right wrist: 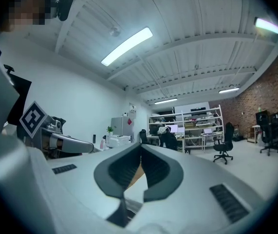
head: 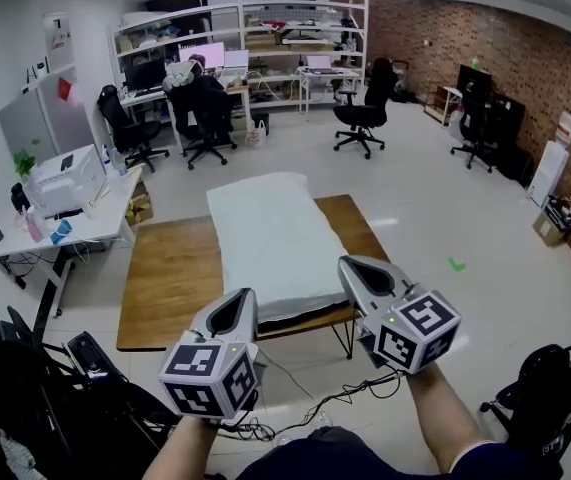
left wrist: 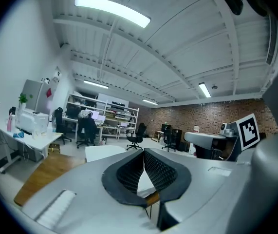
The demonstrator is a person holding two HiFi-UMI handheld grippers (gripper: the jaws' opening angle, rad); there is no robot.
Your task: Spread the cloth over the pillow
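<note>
Left of the wooden table (head: 165, 278) stands a white desk (head: 95, 230). The left gripper (head: 249, 292) hangs above the table's near edge, its jaws closed together on nothing. The white cloth (head: 265, 233) lies spread lengthwise along the table's right half, from far end to near edge, over a raised form; the pillow itself cannot be made out. The right gripper (head: 346, 262) hovers over the table's near right corner, its jaws likewise pressed together and empty.
</note>
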